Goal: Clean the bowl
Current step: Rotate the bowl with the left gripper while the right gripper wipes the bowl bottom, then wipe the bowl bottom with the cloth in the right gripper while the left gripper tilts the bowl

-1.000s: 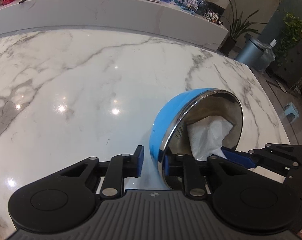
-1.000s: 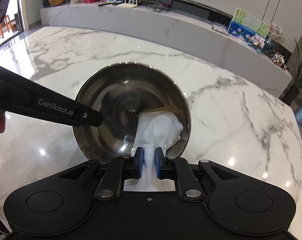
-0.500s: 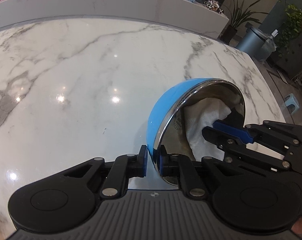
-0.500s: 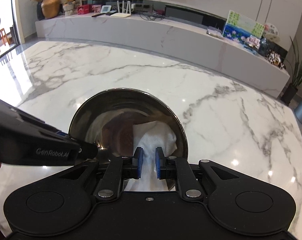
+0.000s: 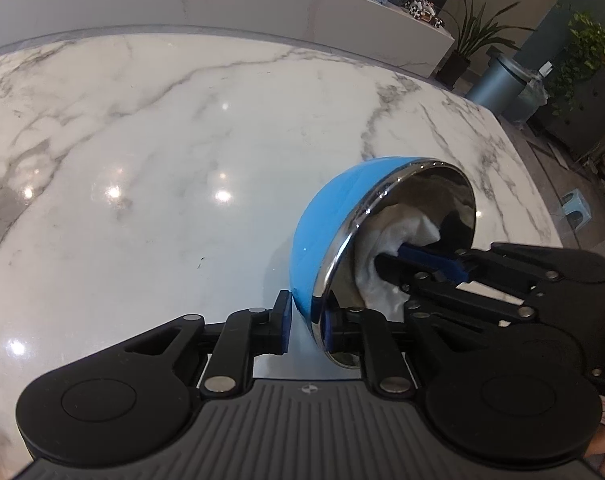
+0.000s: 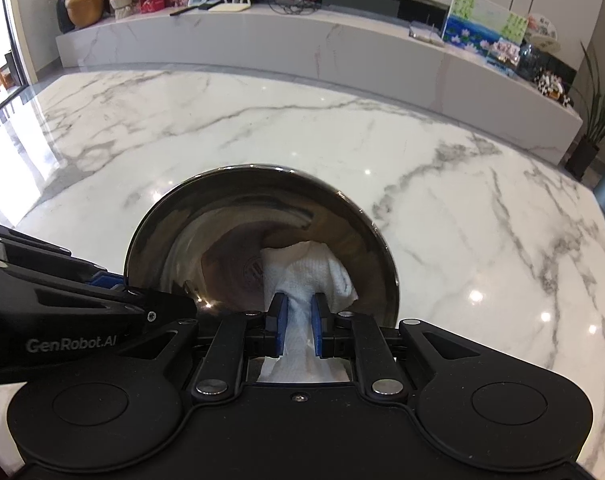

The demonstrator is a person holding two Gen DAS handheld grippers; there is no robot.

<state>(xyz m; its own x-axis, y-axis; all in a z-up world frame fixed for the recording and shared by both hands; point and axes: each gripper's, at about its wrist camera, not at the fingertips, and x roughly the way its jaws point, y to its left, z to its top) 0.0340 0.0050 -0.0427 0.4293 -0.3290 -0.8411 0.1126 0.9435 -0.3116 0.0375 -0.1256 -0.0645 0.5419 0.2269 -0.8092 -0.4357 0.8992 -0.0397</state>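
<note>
Tilting steeply on its side above the marble table, the bowl is blue on the outside and mirror-bright steel inside, with its mouth turned toward the right gripper. The left gripper is clamped on the bowl's wall at the low part of the rim: one blue pad lies against the blue outer skin, the other sits just inside the chrome edge, and the rim runs between them. In the right wrist view this same gripper comes in from the left, its dark arm bearing a printed logo, and meets the rim at the bowl's lower left.

The right gripper has its jaws drawn close together on a folded white cloth. The cloth is squeezed narrow between the two blue pads, spreads out below them toward the gripper's body, and bunches out ahead of them into the bowl. Its far end lies against the steel inside, low and to the right of centre, next to a faint round stamp in the bowl's bottom. From the left wrist view the right gripper reaches in through the bowl's open mouth from the right, its blue fingertip buried in the cloth, which presses on the inner wall.

The bowl's inside reflects the room in dark, smeared shapes. Behind the table runs a long marble ledge with a painted picture and small ornaments.
</note>
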